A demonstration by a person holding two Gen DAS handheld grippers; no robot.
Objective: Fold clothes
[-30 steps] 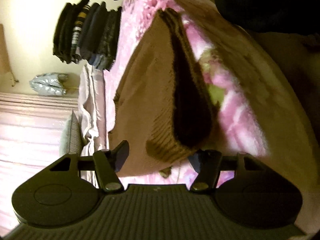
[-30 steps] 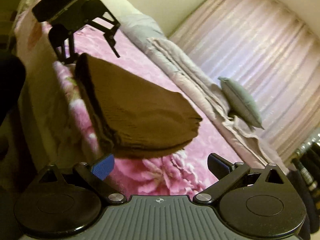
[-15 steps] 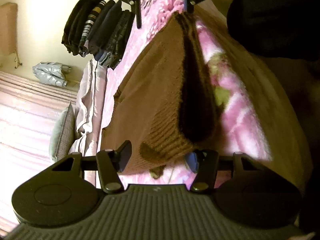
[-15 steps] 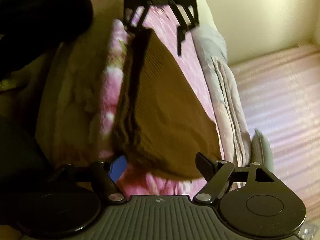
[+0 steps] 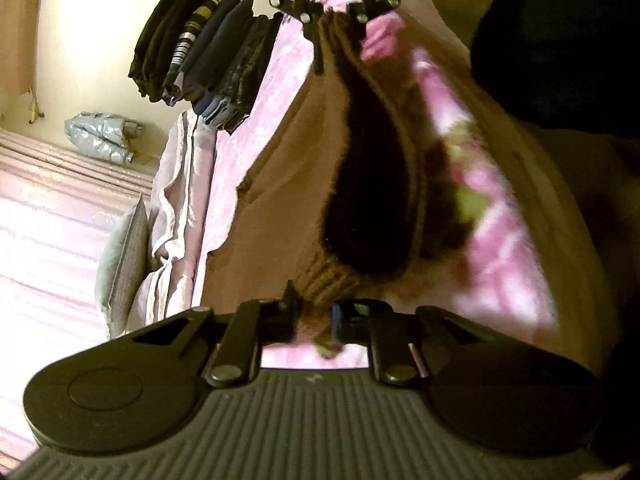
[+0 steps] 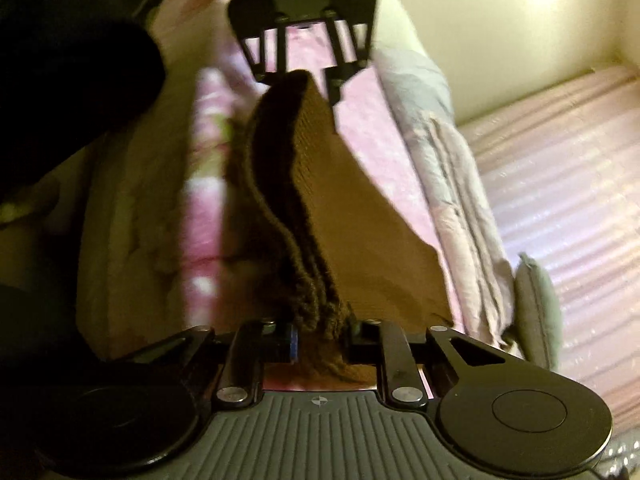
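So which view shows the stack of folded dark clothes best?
The left wrist view: the stack of folded dark clothes sits clear and whole on the floral bedspread behind the brown knitted garment. The right wrist view doesn't show it.

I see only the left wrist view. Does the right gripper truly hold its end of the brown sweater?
Observer: Yes. The right gripper has just been closing, and its pads press on the ribbed edge of the brown sweater.
Operator: How many layers?
Observer: Several, bunched together; I cannot count them.
Operator: And my side, seen from there?
Observer: The left gripper has just been closing too, with the far corner between its fingers.
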